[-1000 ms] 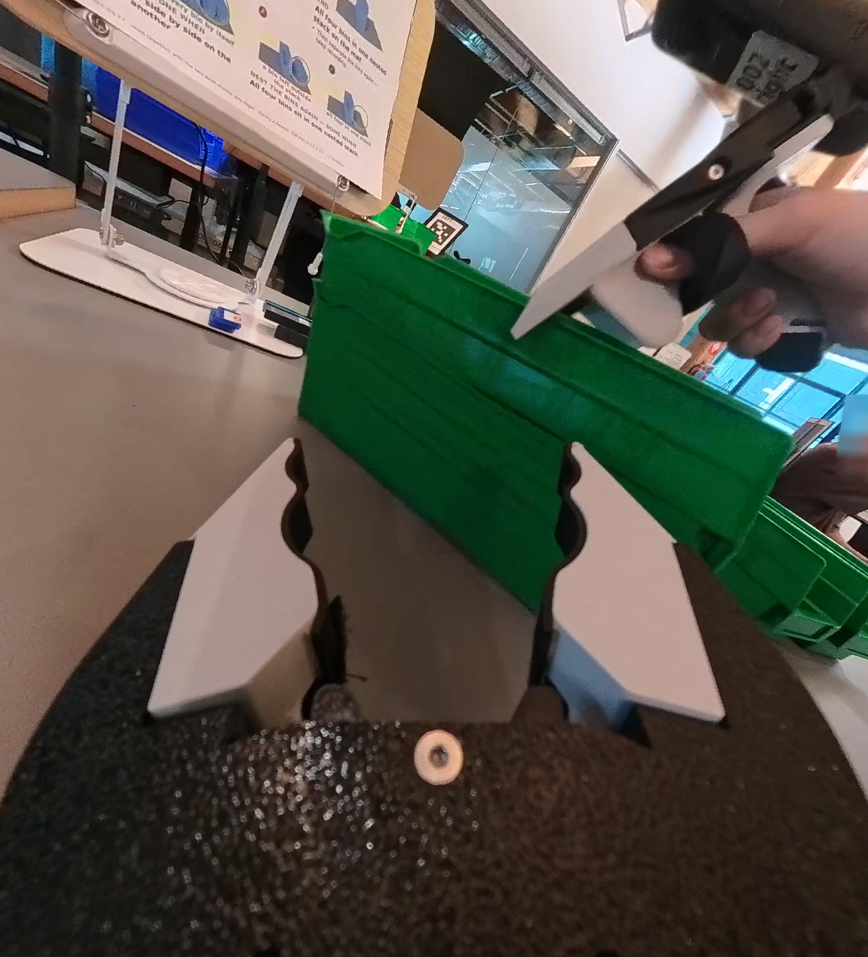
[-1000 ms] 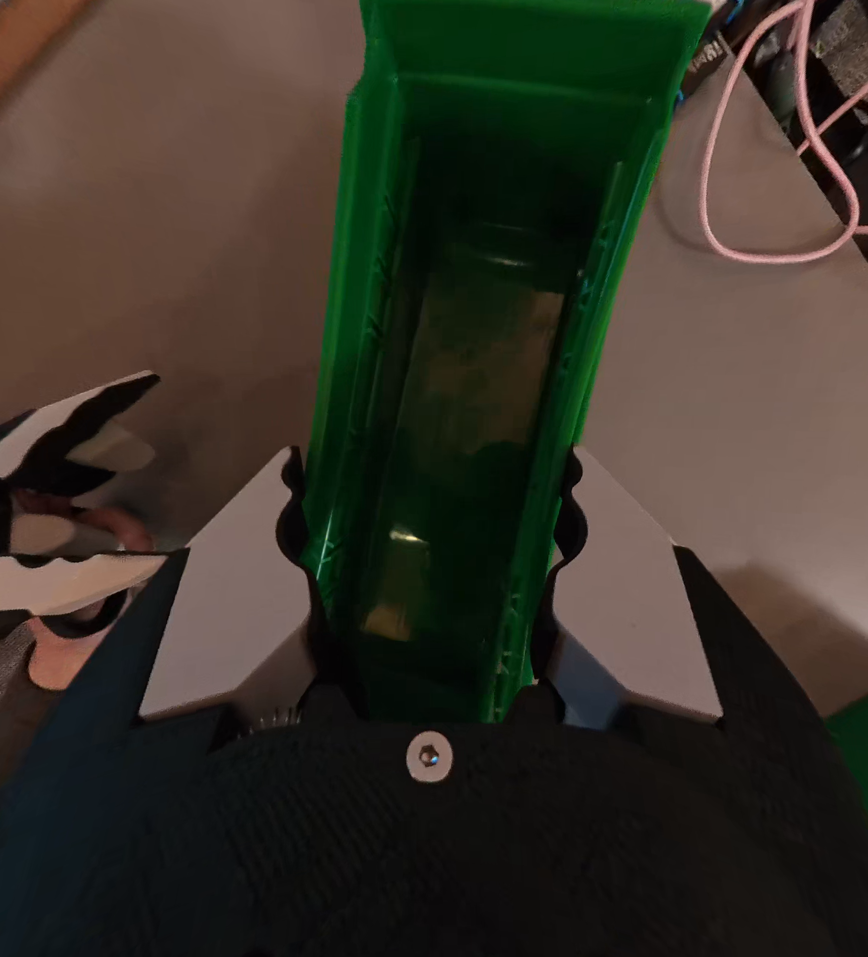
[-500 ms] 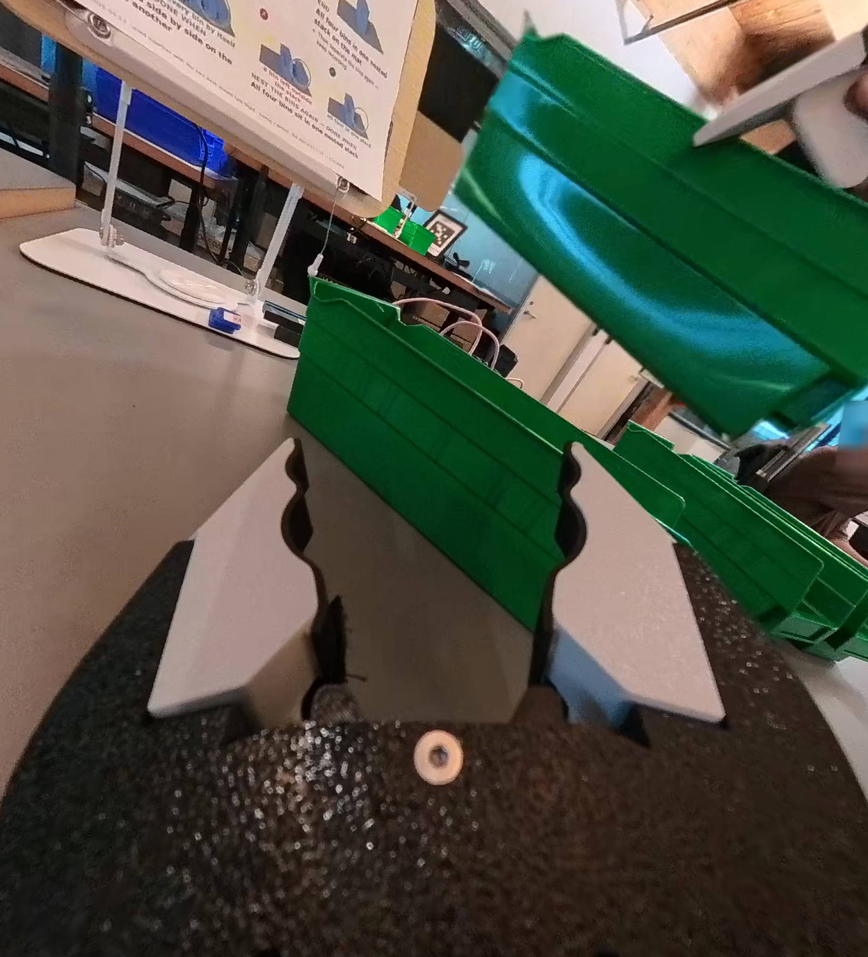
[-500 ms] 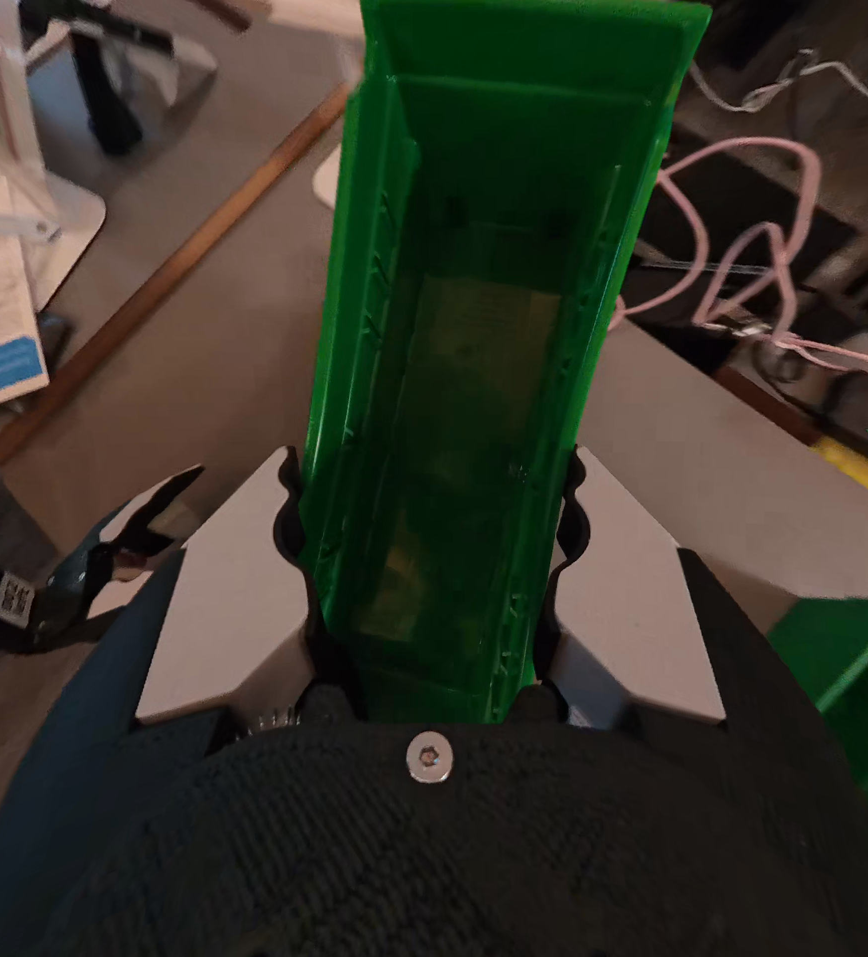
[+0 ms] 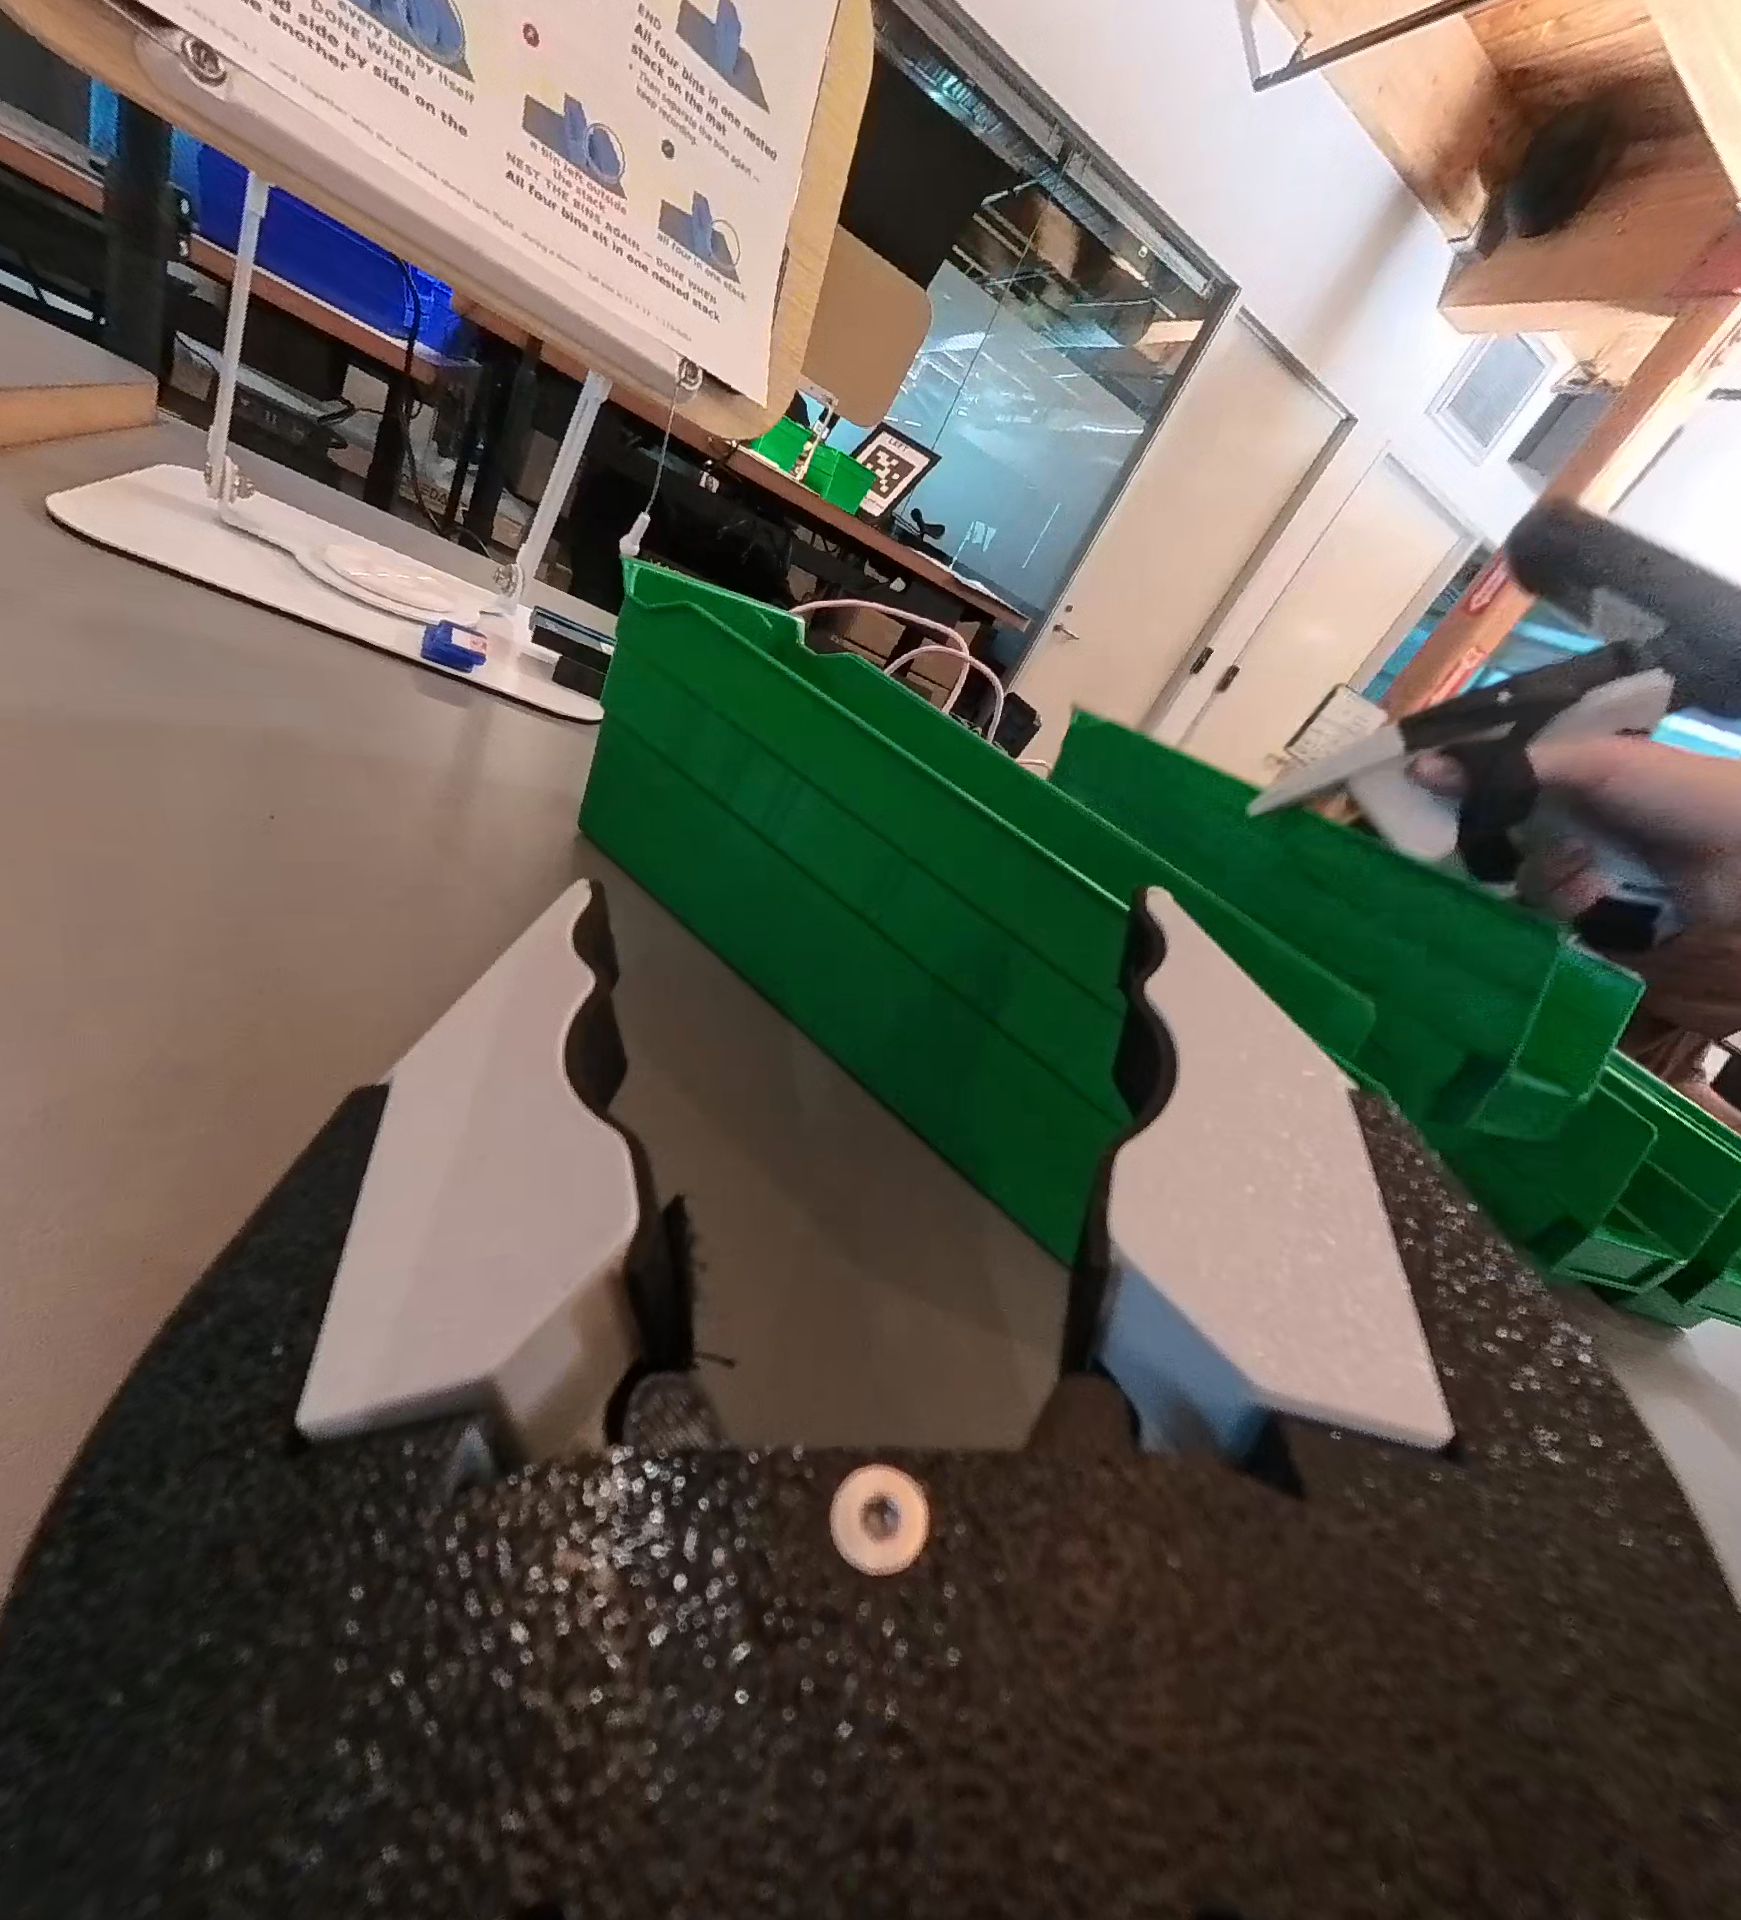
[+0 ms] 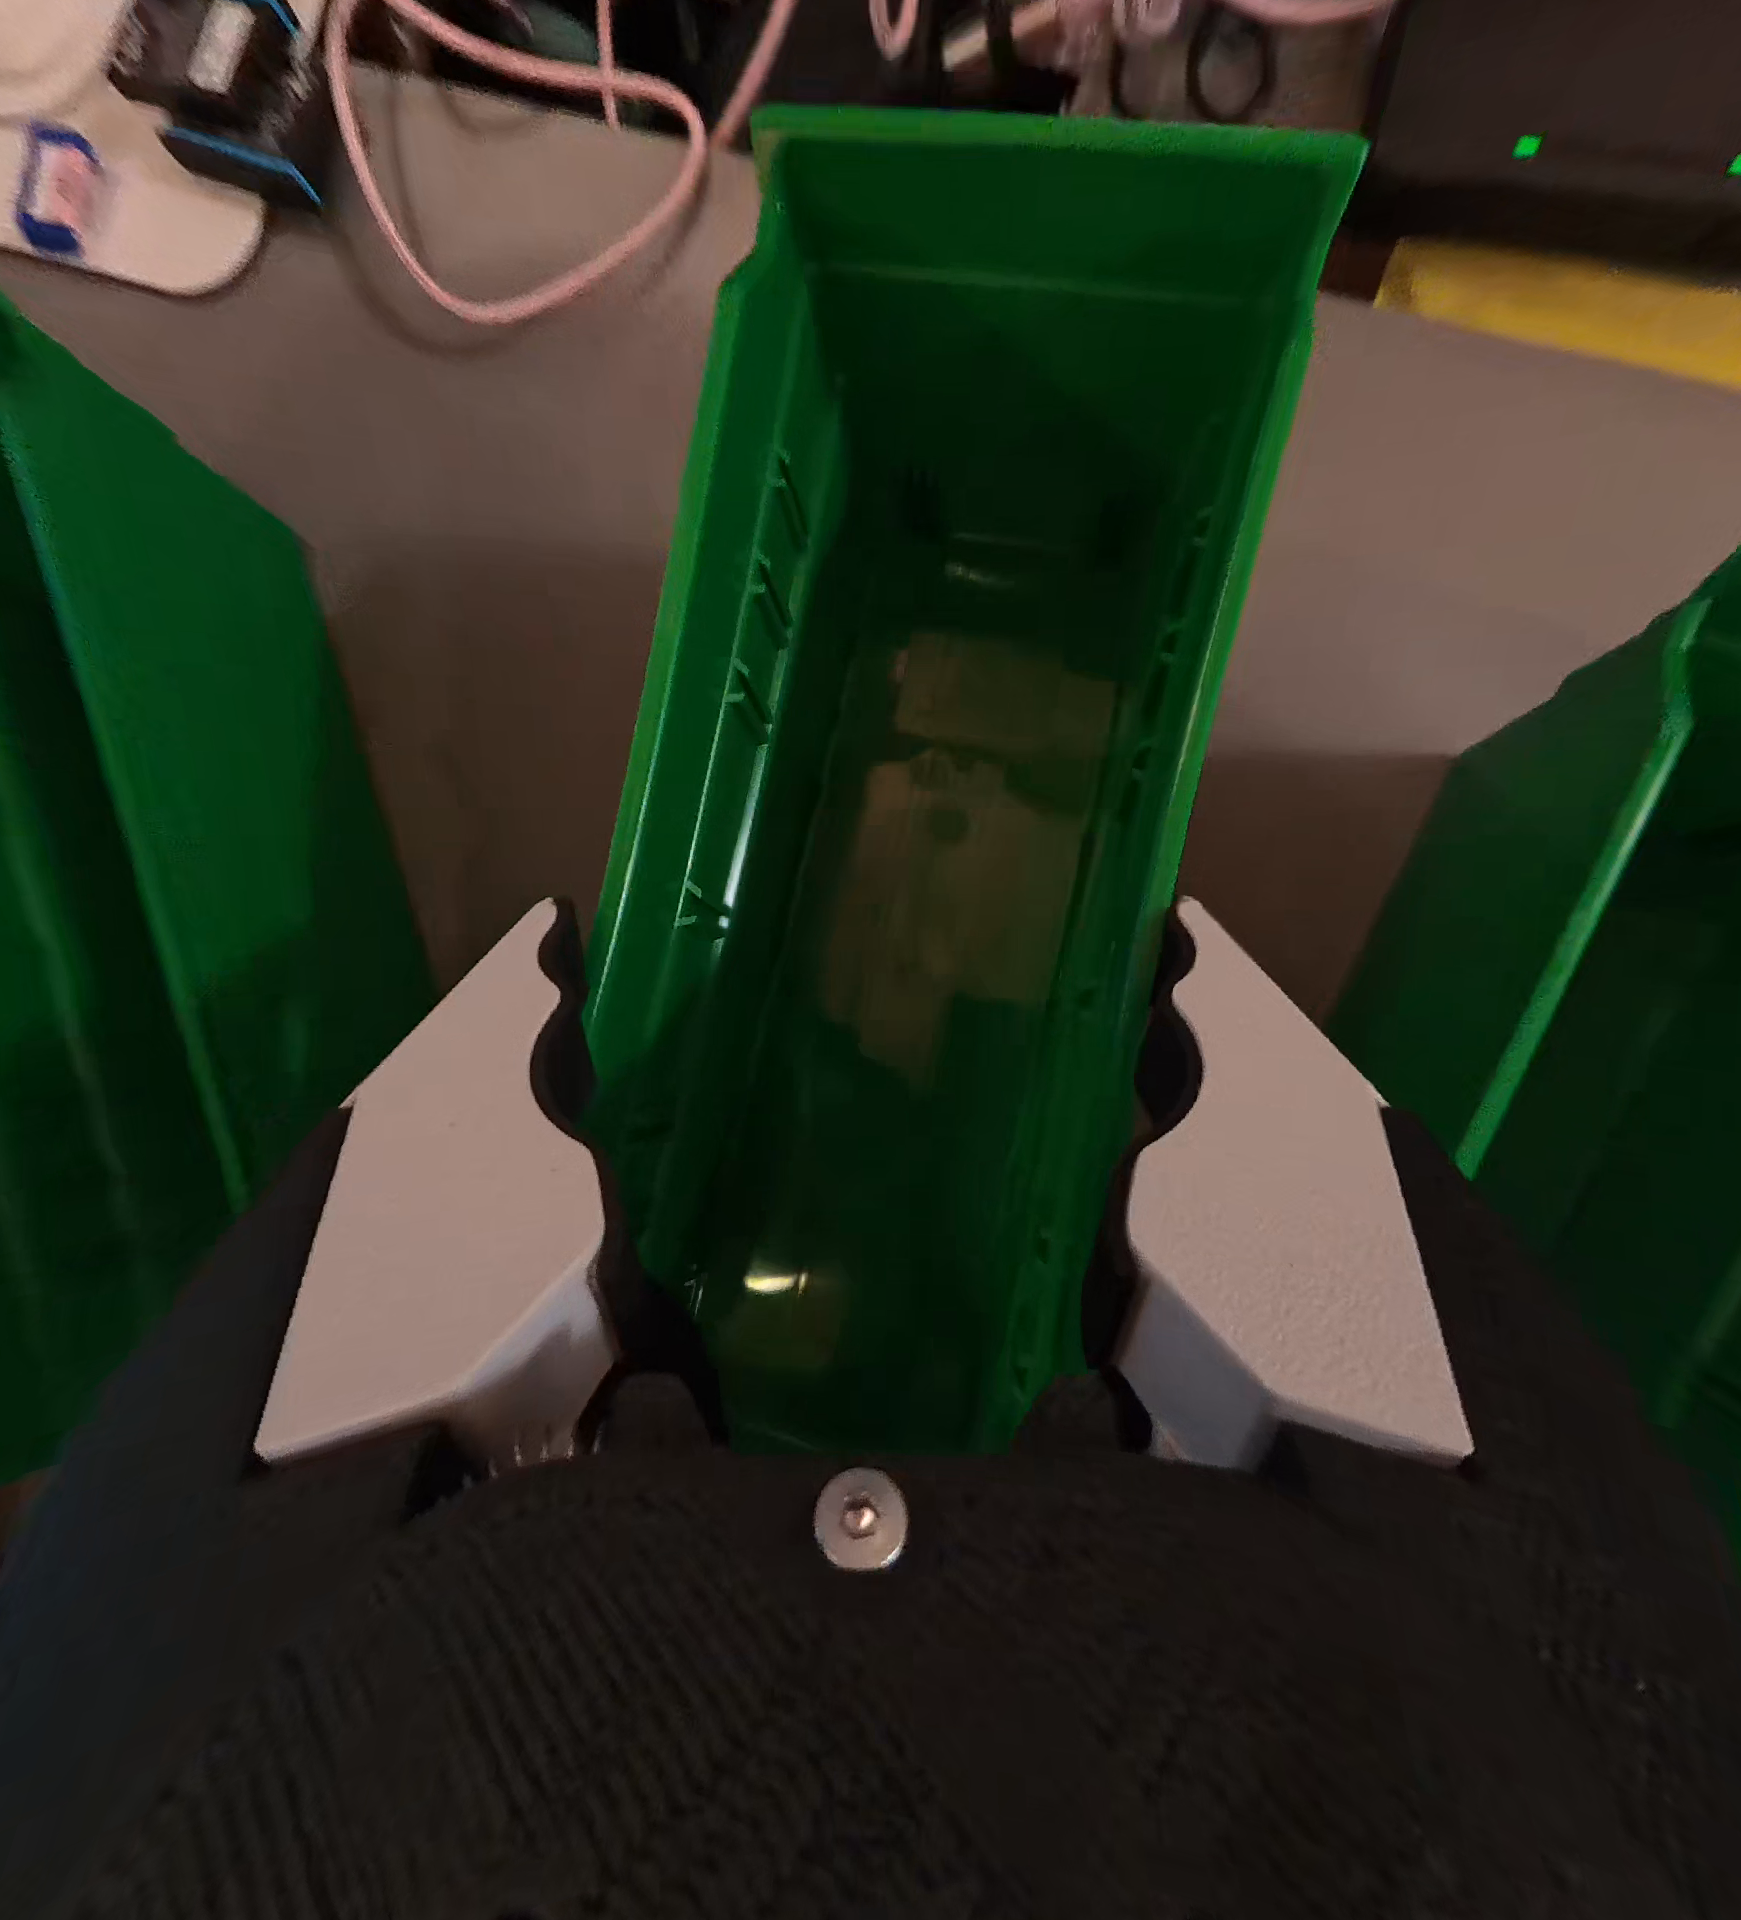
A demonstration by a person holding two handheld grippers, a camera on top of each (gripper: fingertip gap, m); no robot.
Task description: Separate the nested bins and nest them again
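My right gripper point(image 6: 866, 935) is shut on a green bin point(image 6: 949, 675), with one finger on each long outer wall at its near end. It holds the bin above the grey table, between a single green bin point(image 6: 97, 831) on the left and more green bins point(image 6: 1624, 935) on the right. In the left wrist view my left gripper point(image 5: 866, 935) is open and empty, low over the table. Just beyond its fingertips stands the single green bin point(image 5: 845, 883). Behind that are the held bin point(image 5: 1365, 935), the right gripper point(image 5: 1354, 774) and the nested bins point(image 5: 1676, 1226).
A sign stand with a white base point(image 5: 253, 520) stands at the far left, with a small blue item point(image 5: 450, 639) on it. Pink cables point(image 6: 533, 208) lie at the table's far edge. A dark box with green lights point(image 6: 1624, 156) sits beyond the table.
My right gripper lifted the top bin out of the bin in front of my left gripper, carried it right and lowered it between the other bins. My left gripper stayed put.
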